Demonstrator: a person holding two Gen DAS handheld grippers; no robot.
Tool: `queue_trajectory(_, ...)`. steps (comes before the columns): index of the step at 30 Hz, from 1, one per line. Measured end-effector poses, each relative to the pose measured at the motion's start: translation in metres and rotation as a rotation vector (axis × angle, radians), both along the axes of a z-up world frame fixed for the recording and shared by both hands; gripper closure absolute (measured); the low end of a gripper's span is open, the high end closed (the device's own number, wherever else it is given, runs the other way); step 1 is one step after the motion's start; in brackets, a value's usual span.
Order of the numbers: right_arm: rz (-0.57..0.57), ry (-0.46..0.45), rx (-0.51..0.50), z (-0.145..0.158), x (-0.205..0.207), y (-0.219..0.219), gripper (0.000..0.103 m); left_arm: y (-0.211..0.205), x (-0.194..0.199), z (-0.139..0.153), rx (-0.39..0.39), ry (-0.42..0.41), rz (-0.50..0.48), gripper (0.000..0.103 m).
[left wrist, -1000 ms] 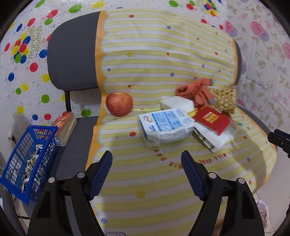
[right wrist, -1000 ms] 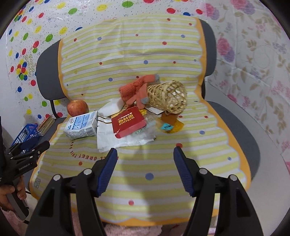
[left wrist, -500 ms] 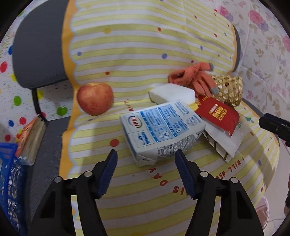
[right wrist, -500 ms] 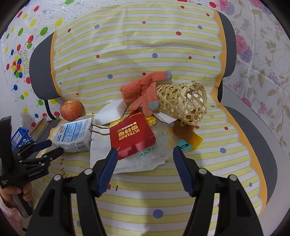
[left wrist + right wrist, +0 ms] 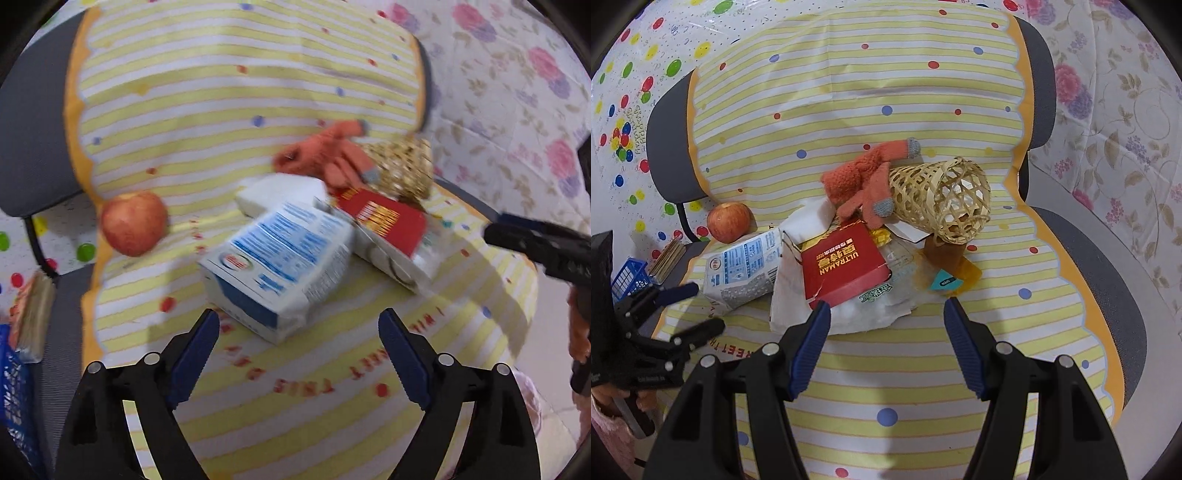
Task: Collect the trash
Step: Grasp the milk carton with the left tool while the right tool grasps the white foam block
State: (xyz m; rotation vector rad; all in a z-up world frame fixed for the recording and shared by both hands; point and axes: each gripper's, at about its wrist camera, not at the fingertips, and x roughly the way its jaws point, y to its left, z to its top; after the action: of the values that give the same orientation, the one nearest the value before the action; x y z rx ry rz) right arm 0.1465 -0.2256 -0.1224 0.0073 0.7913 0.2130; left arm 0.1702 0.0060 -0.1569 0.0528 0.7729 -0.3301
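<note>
Milk carton (image 5: 280,266) now sits just ahead of my left tongs (image 5: 299,332), which have closed in, wide open and empty; my right tongs (image 5: 882,321) hover agape, empty too.

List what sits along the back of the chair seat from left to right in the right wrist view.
blue basket → apple → milk carton → red Ultraman box → woven bamboo basket
</note>
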Motion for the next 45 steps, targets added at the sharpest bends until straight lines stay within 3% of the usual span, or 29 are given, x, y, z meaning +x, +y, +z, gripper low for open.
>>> queue_trajectory(5, 0.020, 0.009, -0.007, -0.003, 0.005, 0.003, 0.034, 0.013, 0.021, -0.001, 0.046, -0.018, 0.011, 0.013)
queue_trajectory(15, 0.033, 0.028, -0.023, -0.007, 0.013, 0.007, 0.032, 0.007, 0.058, -0.009, 0.041, 0.015, -0.201, 0.013)
queue_trajectory(20, 0.041, 0.035, -0.042, -0.009, 0.012, 0.008, 0.032, -0.007, 0.042, -0.010, 0.105, -0.008, -0.291, 0.016)
queue_trajectory(21, 0.042, 0.036, -0.043, -0.010, 0.012, 0.008, 0.032, -0.013, 0.034, -0.012, 0.147, -0.026, -0.295, 0.025)
queue_trajectory(24, 0.043, 0.039, -0.041, -0.010, 0.011, 0.008, 0.032, -0.016, 0.028, -0.011, 0.175, -0.039, -0.268, 0.026)
queue_trajectory(29, 0.055, 0.032, -0.045, -0.008, 0.006, 0.012, 0.032, -0.003, 0.022, 0.001, 0.095, -0.039, -0.138, 0.030)
queue_trajectory(32, 0.076, 0.032, -0.058, -0.010, 0.004, 0.017, 0.040, 0.009, 0.005, 0.011, 0.069, -0.070, -0.049, 0.031)
queue_trajectory(34, 0.079, 0.034, -0.053, -0.012, 0.006, 0.019, 0.054, 0.018, -0.004, 0.014, 0.056, -0.080, 0.001, 0.031)
queue_trajectory(36, 0.081, 0.035, -0.040, -0.013, 0.010, 0.023, 0.057, 0.027, -0.011, 0.015, 0.040, -0.083, 0.046, 0.031)
queue_trajectory(42, 0.122, 0.005, -0.019, -0.007, 0.035, 0.049, 0.056, 0.046, -0.013, 0.003, 0.029, -0.057, 0.142, 0.031)
queue_trajectory(45, 0.154, -0.011, -0.040, -0.008, 0.055, 0.071, 0.049, 0.053, -0.008, -0.005, 0.038, -0.043, 0.168, 0.030)
